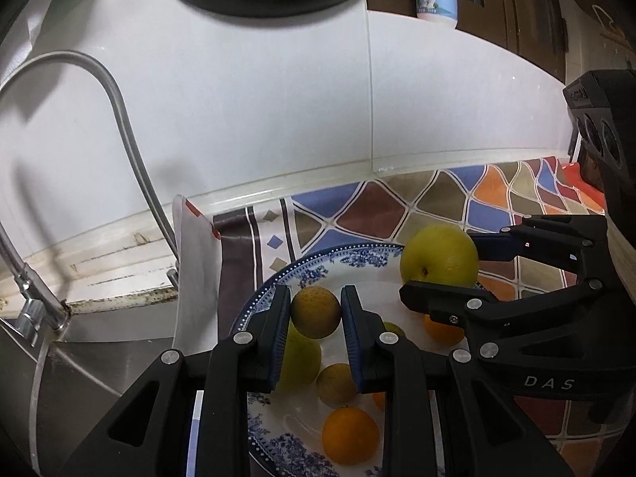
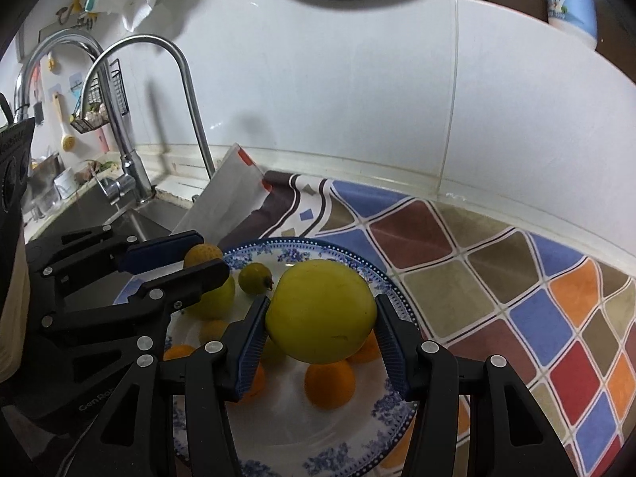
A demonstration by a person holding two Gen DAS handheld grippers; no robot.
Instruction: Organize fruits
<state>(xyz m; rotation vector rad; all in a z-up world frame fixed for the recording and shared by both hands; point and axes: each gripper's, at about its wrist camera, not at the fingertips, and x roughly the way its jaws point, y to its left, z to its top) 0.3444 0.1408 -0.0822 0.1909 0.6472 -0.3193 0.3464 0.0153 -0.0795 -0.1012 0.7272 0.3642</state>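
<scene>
Clenched on a small brownish fruit, the left tongs hang just above the blue-patterned plate. Beside them, over the same plate, the right tongs grip a large yellow-green fruit. Oranges and other small fruits already lie on the plate. Both loads look ready for placing; next, each needs lowering into a bare spot before release.

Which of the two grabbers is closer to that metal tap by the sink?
Left. The left gripper, shut on a small brownish fruit, is on the plate's sink side, nearer the tap. The right gripper, holding the big yellow-green fruit, is further away.
</scene>
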